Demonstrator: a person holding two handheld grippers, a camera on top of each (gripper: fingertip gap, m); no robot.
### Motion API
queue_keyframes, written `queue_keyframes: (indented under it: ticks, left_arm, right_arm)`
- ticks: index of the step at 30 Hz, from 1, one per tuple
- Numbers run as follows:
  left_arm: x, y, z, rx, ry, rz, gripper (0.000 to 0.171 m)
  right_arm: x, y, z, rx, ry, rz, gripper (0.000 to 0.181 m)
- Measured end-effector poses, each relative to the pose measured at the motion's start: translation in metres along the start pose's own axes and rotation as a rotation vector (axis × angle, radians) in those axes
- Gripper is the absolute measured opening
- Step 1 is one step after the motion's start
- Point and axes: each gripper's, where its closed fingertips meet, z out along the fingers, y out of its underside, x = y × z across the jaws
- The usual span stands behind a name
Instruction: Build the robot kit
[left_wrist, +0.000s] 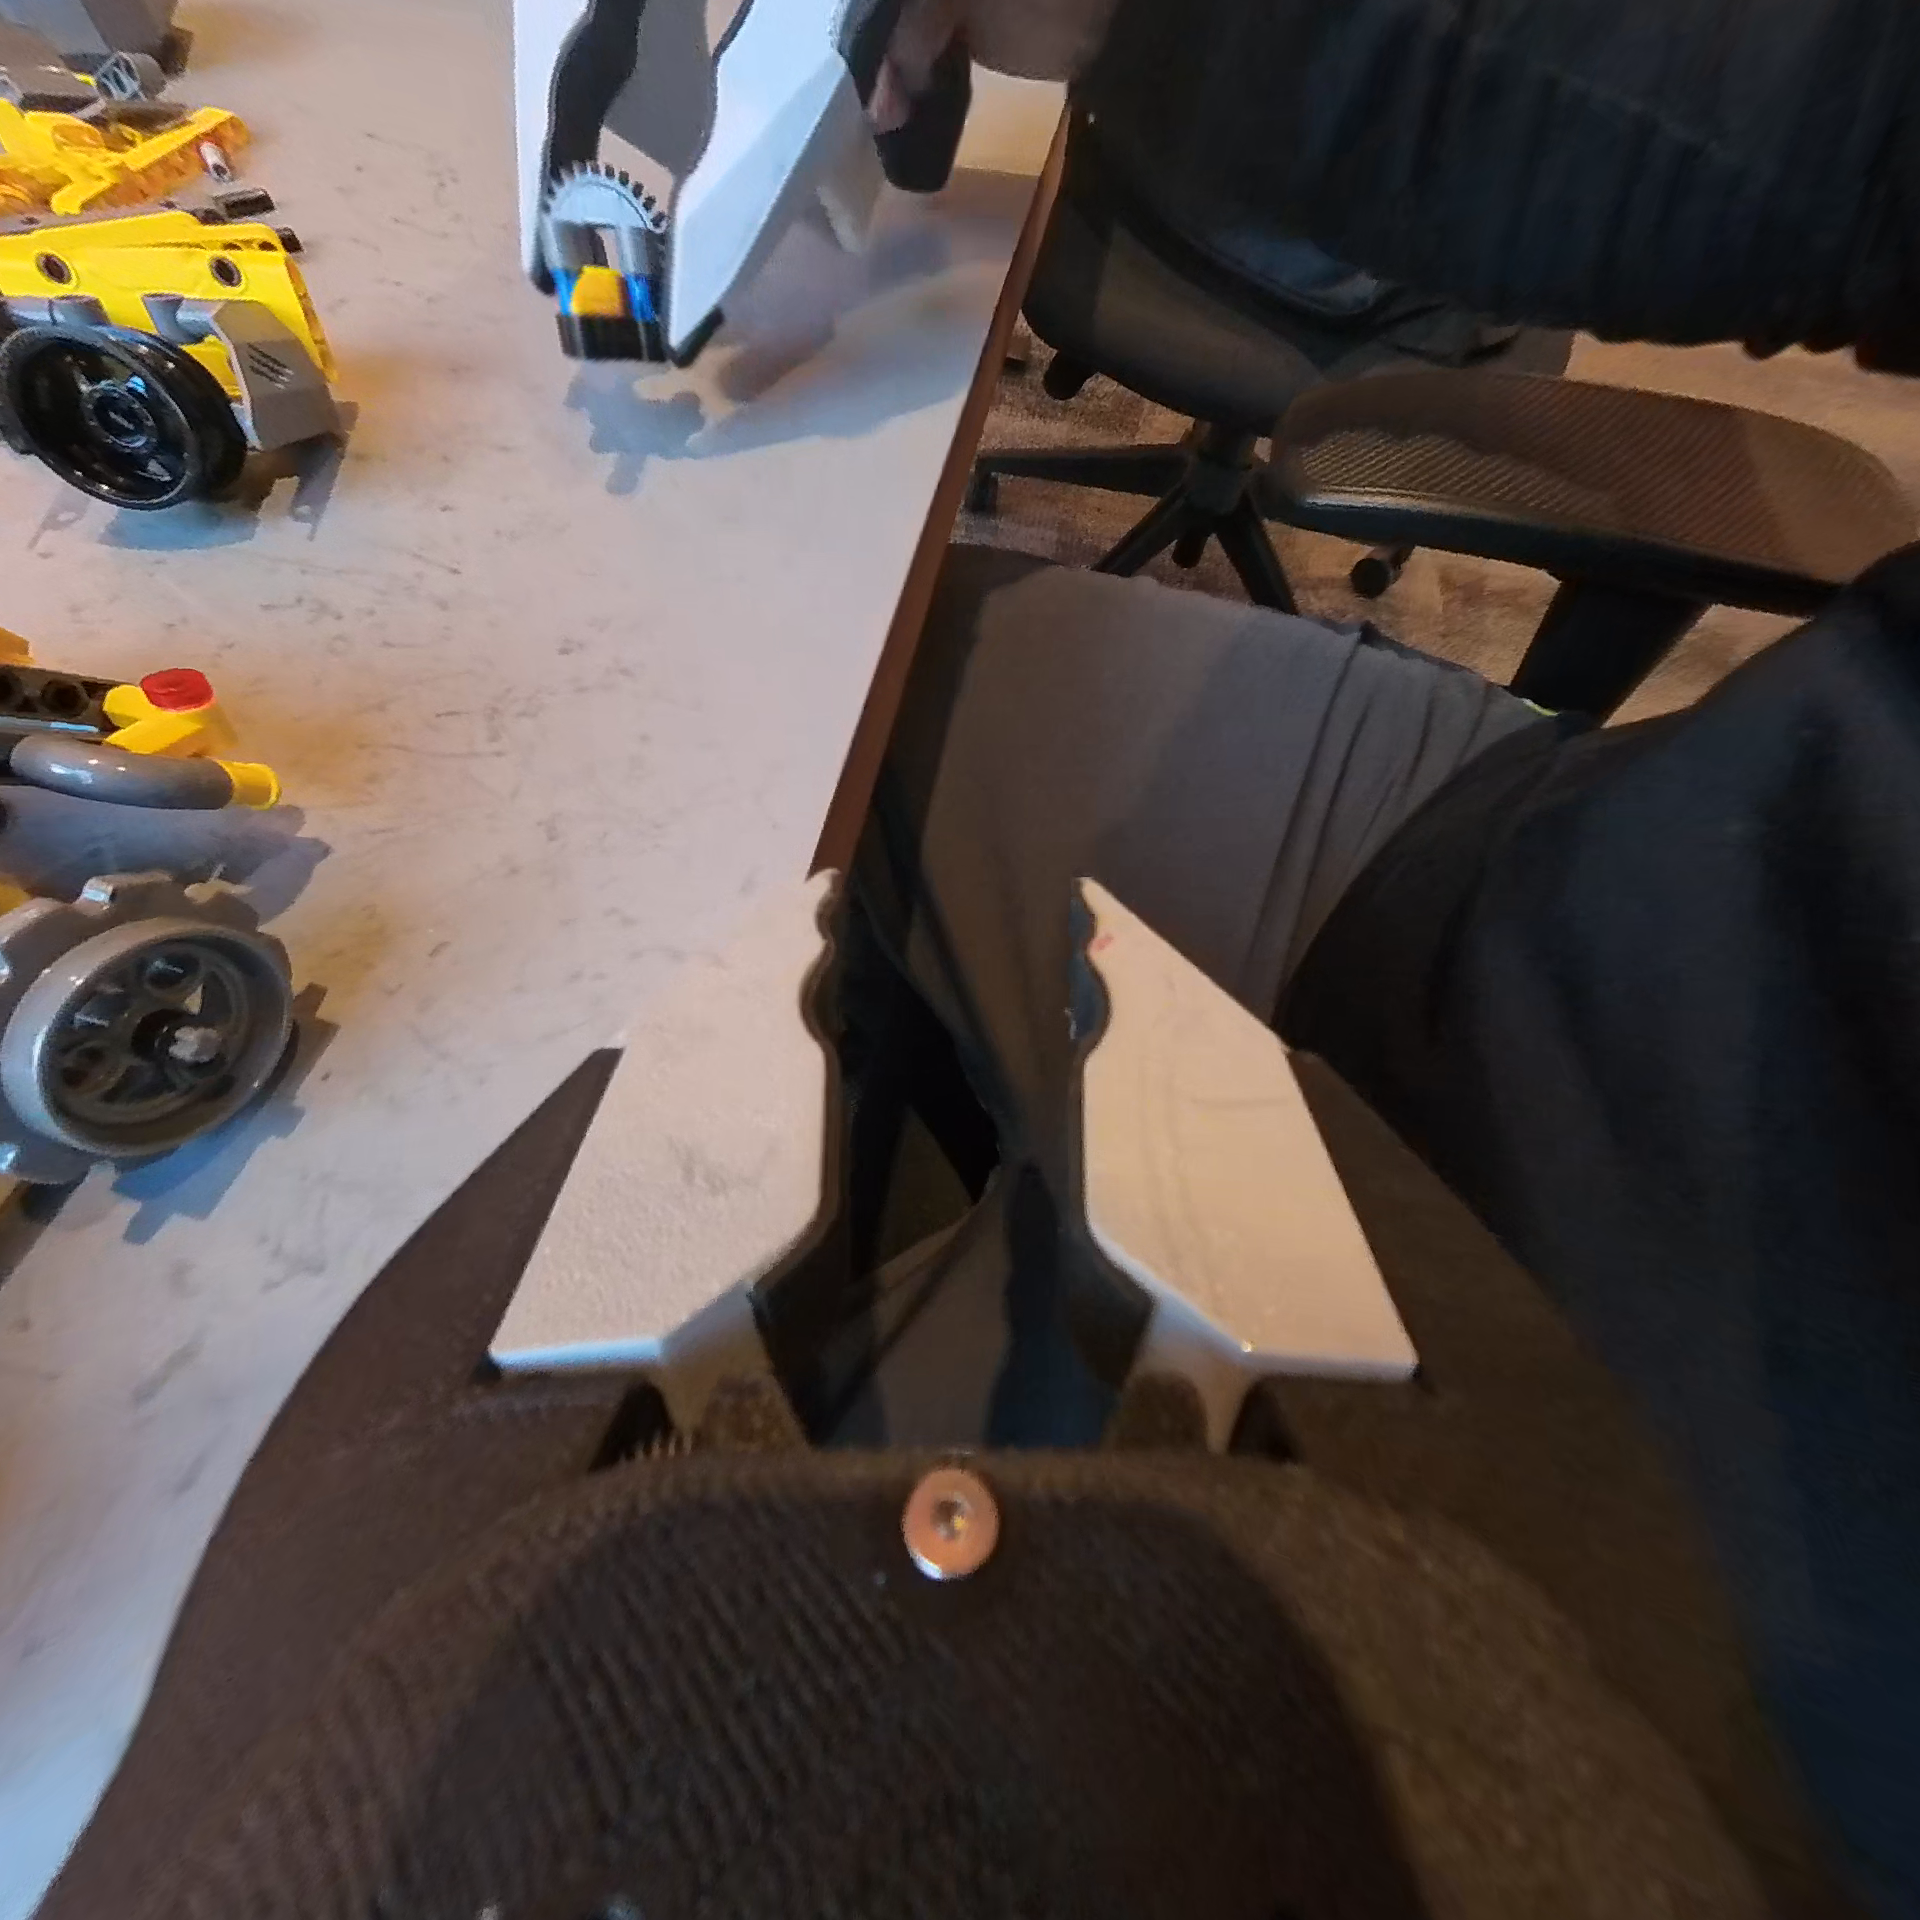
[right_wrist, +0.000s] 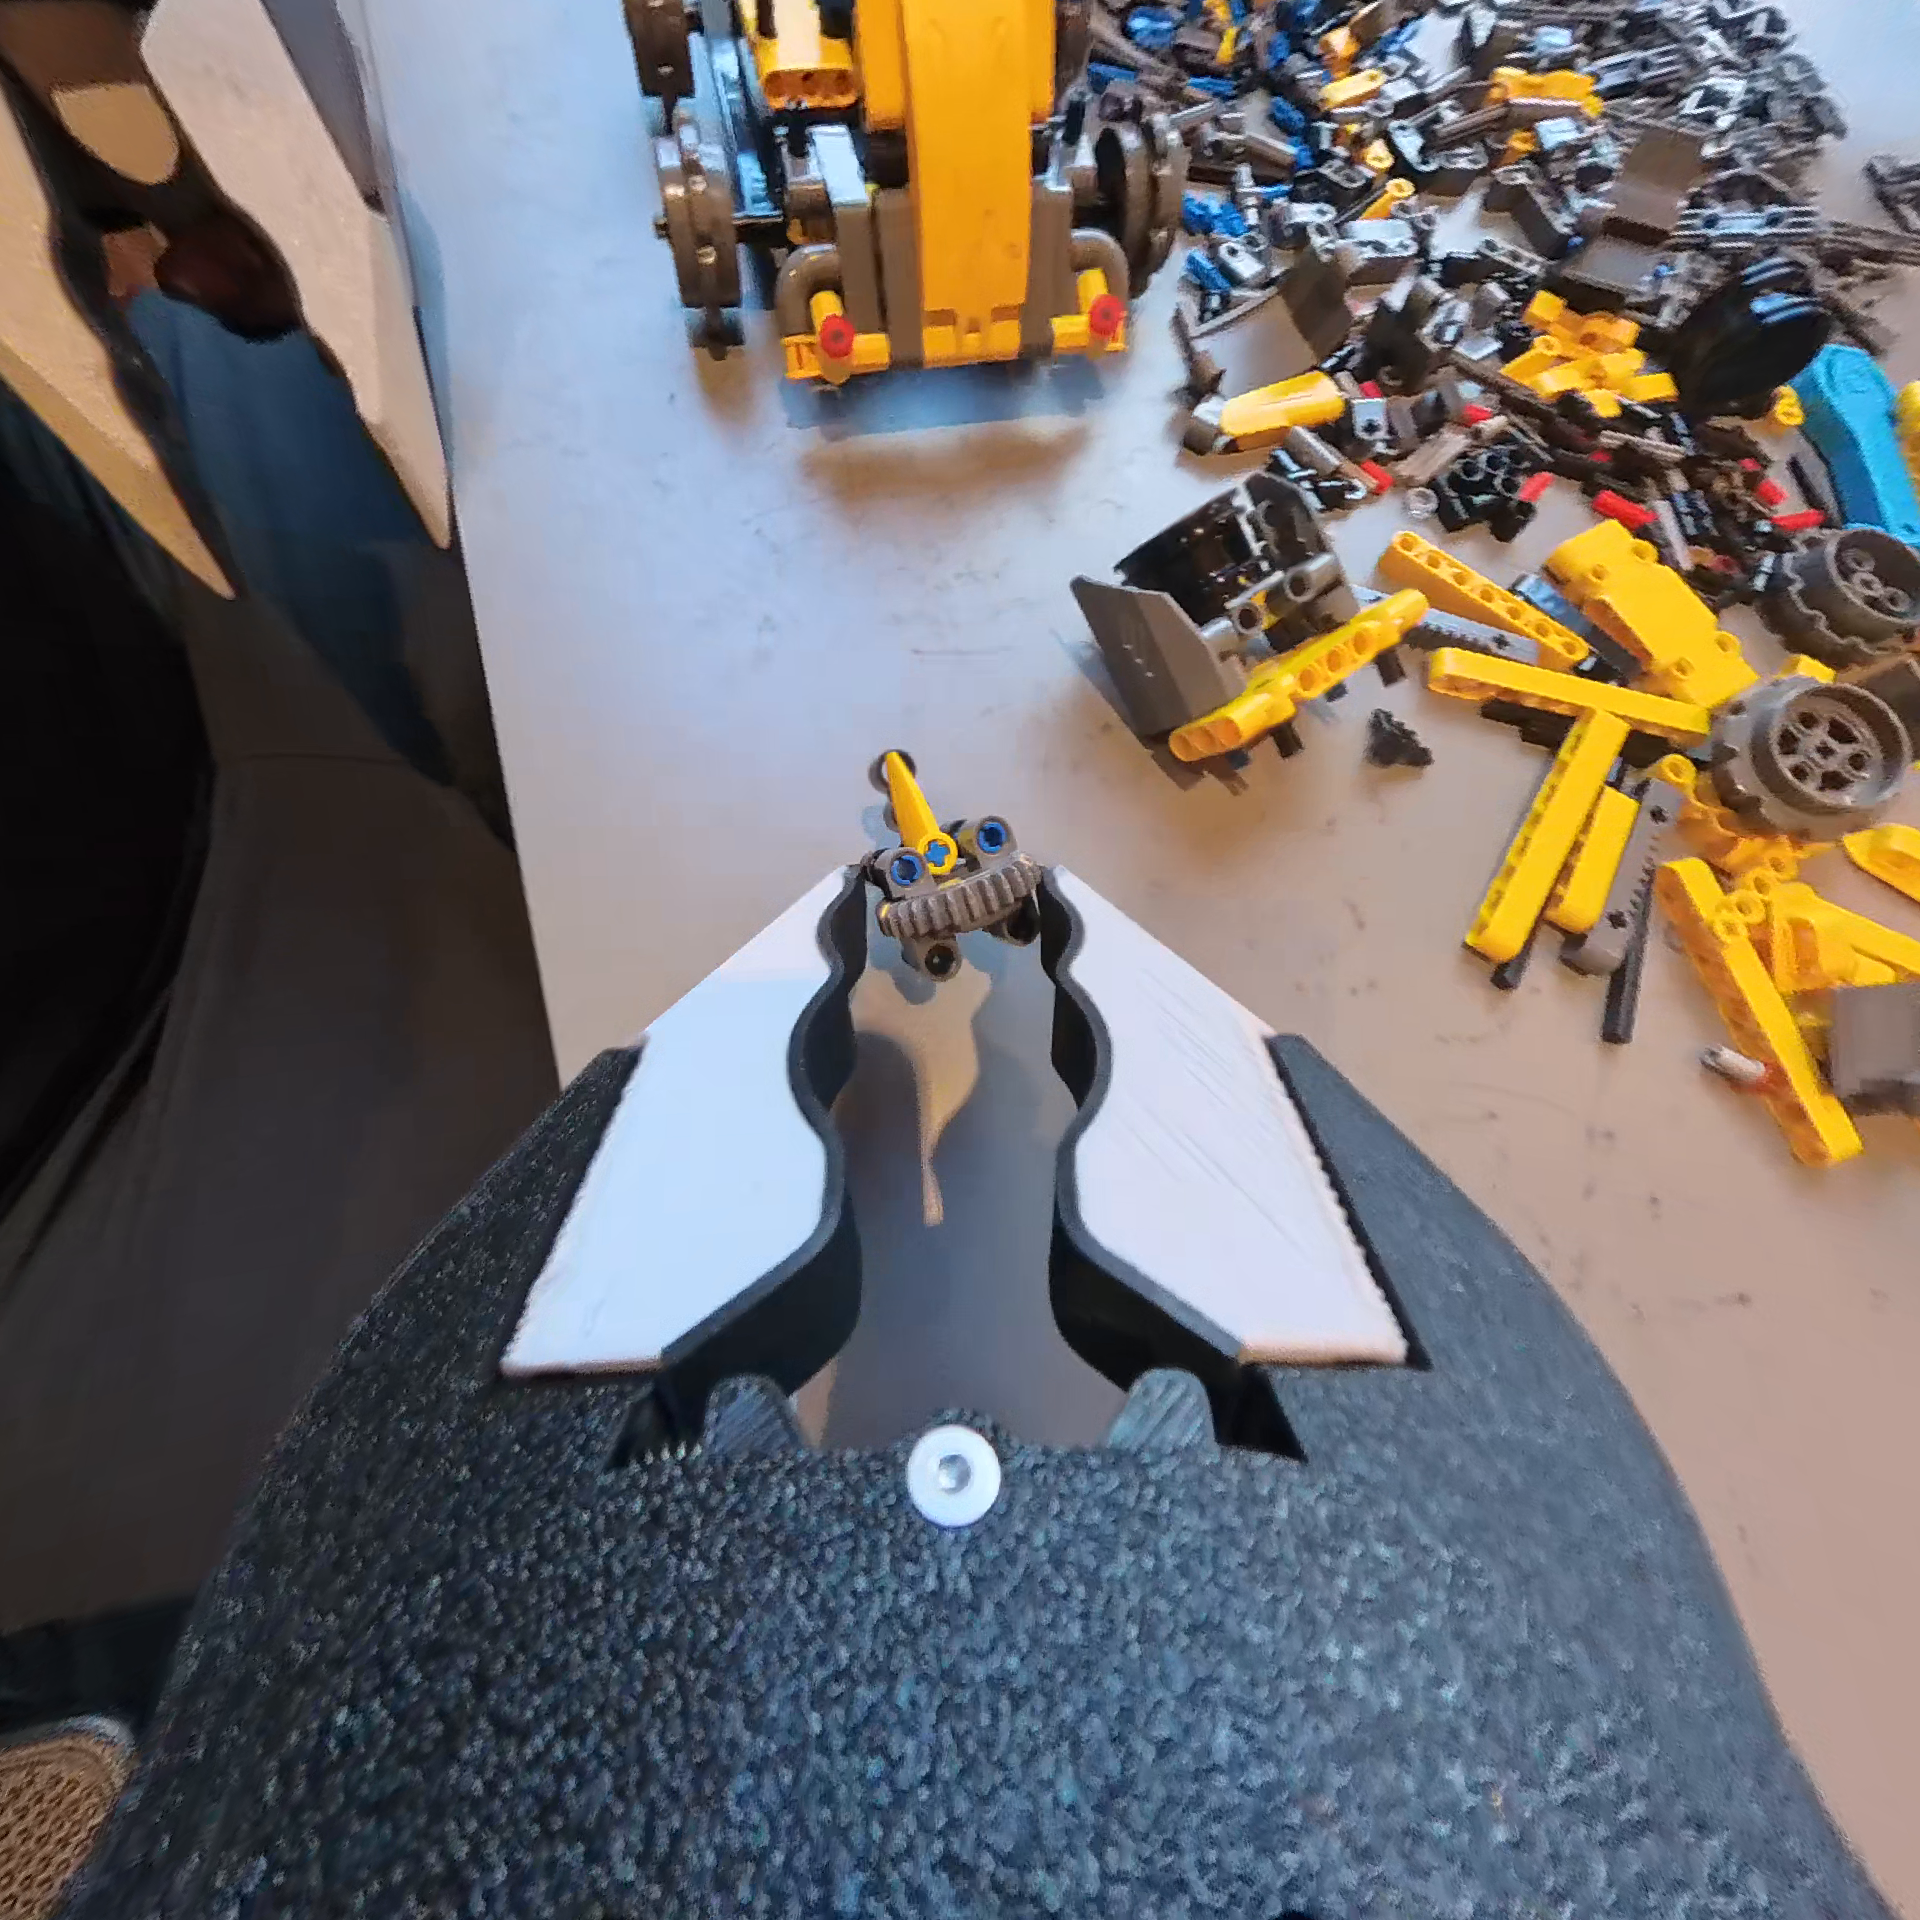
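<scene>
table (right_wrist: 665, 644): grey, scuffed | ahead of right tool: yellow-grey brick vehicle (right_wrist: 914, 187) | right of it: loose brick pile (right_wrist: 1558, 436), grey wheel (right_wrist: 1813, 753) | beyond table edge: office chair (left_wrist: 1558, 499)

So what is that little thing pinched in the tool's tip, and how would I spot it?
Start at the big yellow and grey vehicle model at the table's far side, then come straight toward the camera to the right gripper. In its jaws sits a small gear assembly: a grey toothed gear, blue pins and a yellow spike, alone, apart from the loose pile of parts.
</scene>
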Motion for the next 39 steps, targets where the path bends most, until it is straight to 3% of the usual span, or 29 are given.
queue_keyframes:
  ticks: [4, 8, 13, 16, 18, 21, 25, 30, 35, 39]
  left_arm:
    - [0.003, -0.006, 0.003, 0.030, 0.023, -0.013, 0.045]
    - [-0.003, -0.045, -0.002, 0.127, -0.025, 0.015, 0.062]
    - [-0.055, -0.095, 0.013, 0.158, -0.234, -0.015, 0.082]
    - [-0.092, -0.107, 0.036, 0.064, -0.307, -0.041, 0.080]
    - [-0.111, -0.113, 0.050, -0.021, -0.303, -0.047, 0.090]
    - [-0.137, -0.119, 0.059, -0.141, -0.275, -0.011, 0.090]
    - [-0.144, -0.107, 0.064, -0.358, -0.185, -0.043, 0.098]
    - [-0.134, -0.121, 0.063, -0.370, -0.225, 0.050, 0.079]
    - [-0.155, -0.098, 0.069, -0.591, -0.272, 0.104, 0.087]
    - [-0.165, -0.090, 0.068, -0.731, -0.213, 0.132, 0.076]
  right_arm:
    - [0.011, 0.003, -0.006, 0.045, 0.043, 0.047, 0.033]
    - [0.018, 0.004, -0.013, 0.086, 0.069, 0.079, 0.032]
    - [0.020, 0.002, -0.017, 0.131, 0.067, 0.082, 0.032]
    - [0.019, -0.001, -0.021, 0.165, 0.071, 0.063, 0.032]
    - [0.018, -0.003, -0.023, 0.185, 0.071, 0.054, 0.032]
    - [0.017, -0.003, -0.023, 0.187, 0.059, 0.054, 0.032]
    - [0.016, -0.004, -0.023, 0.191, 0.049, 0.051, 0.032]
    - [0.016, -0.007, -0.028, 0.231, 0.053, 0.049, 0.032]
    - [0.016, -0.010, -0.031, 0.253, 0.047, 0.051, 0.032]
    - [0.016, -0.011, -0.033, 0.267, 0.045, 0.051, 0.032]
